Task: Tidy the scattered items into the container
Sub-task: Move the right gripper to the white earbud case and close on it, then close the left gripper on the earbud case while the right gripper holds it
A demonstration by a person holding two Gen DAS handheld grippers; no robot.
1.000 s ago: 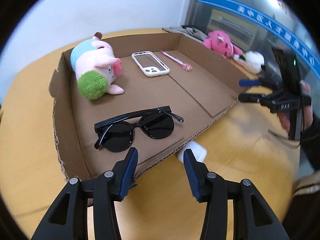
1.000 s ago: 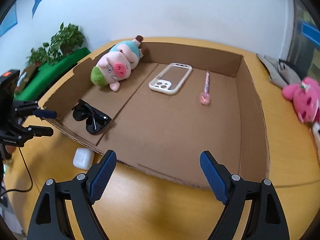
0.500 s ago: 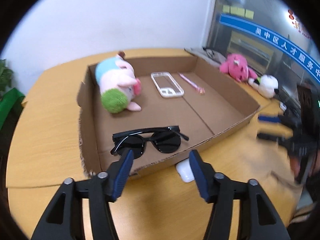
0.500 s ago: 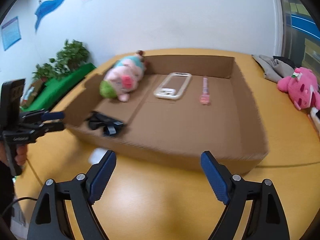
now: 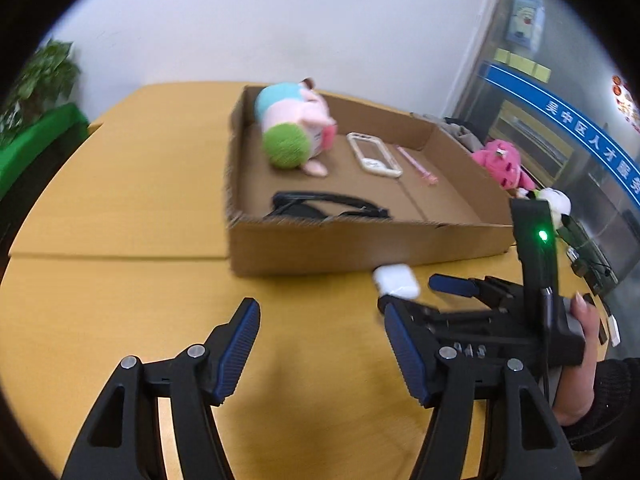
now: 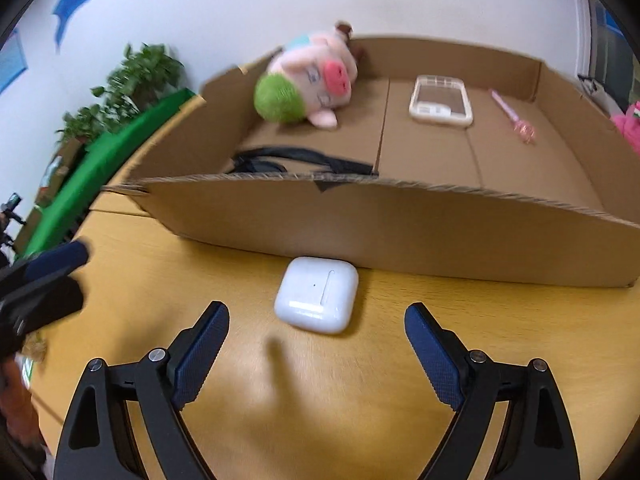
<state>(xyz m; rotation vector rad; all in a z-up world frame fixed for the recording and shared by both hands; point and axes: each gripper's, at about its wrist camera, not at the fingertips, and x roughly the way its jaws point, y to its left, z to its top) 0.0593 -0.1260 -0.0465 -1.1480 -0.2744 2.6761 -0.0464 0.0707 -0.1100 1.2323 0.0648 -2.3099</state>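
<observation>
R tool (image 6: 316, 354) spread wide, low over the counter (image 6: 320, 392), lined up w/ the white earbud case (image 6: 316, 294) – case sits just ahead of the tips, not between them yet, nothing gripped. Case lies flat on the wood, right up against the outer front wall of the cardboard box (image 6: 400, 232). L tool (image 5: 320, 352) also wide & empty, hovering over bare counter in front of the box, off to the case's left. In the L view the R tool comes in from the right side, its tips on either side of the case's edge, green light on its body. Inside the box: black sunglasses (image 6: 296, 160) tucked behind the front wall, pig plush w/ green hair (image 6: 308, 84) in the far-left corner, clear phone case (image 6: 440, 100) mid-back, pink pen (image 6: 512, 116) to its right. Pink plush toy (image 5: 500, 164) sits outside the box on the far right
</observation>
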